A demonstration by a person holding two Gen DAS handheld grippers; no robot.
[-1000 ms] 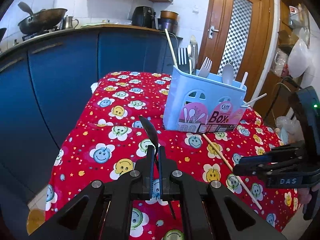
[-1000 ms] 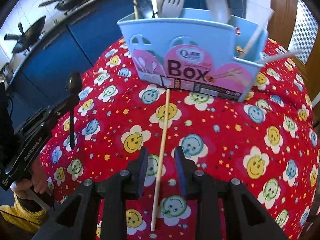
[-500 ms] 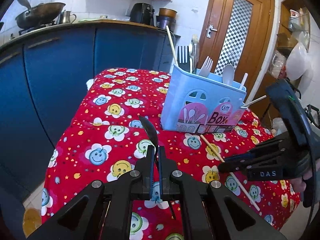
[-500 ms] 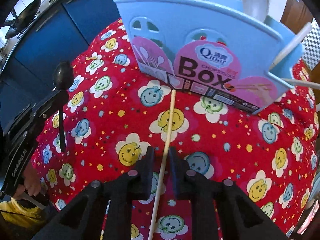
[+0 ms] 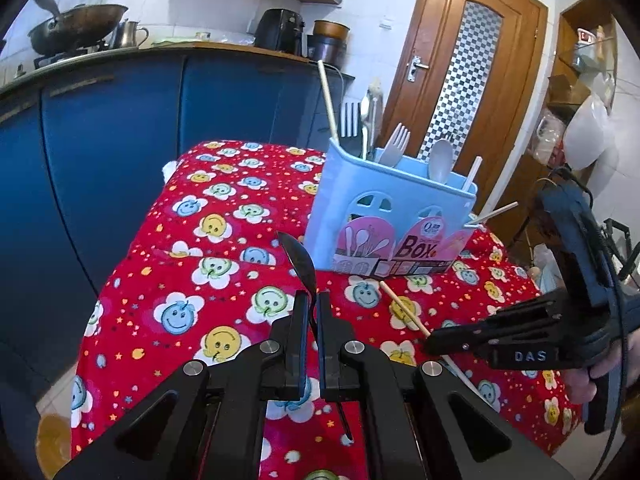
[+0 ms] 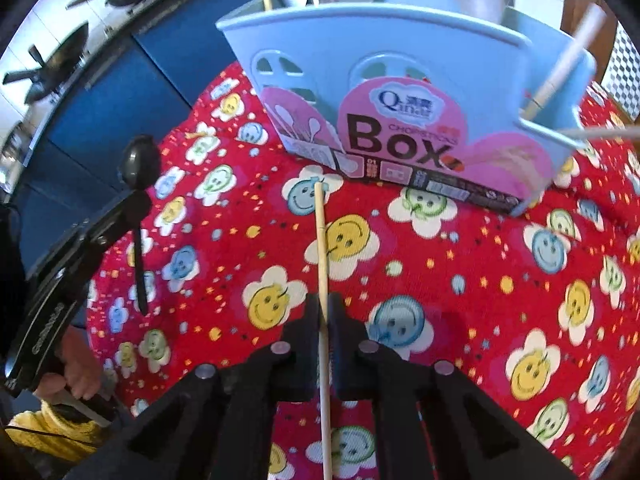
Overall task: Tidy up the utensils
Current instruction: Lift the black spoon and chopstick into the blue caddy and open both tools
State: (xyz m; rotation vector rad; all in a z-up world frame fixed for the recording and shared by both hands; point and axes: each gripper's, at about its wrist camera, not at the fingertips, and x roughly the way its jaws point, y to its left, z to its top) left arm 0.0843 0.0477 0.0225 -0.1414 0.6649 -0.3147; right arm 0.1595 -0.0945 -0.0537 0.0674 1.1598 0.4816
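A light blue utensil box stands on the red smiley tablecloth, holding forks, spoons and chopsticks. My left gripper is shut on a black spoon, its bowl pointing up and its handle hanging below the fingers. A single wooden chopstick lies on the cloth in front of the box. My right gripper is down at the cloth, shut on that chopstick near its middle.
Blue kitchen cabinets with a wok on the counter stand behind the table. A wooden door is at the back right. The table's left edge drops to the floor. A hand holds the left gripper's handle.
My right gripper's jaws closed from apart onto the chopstick while moving in closer to the box. The left gripper kept holding the black spoon, nearly still.
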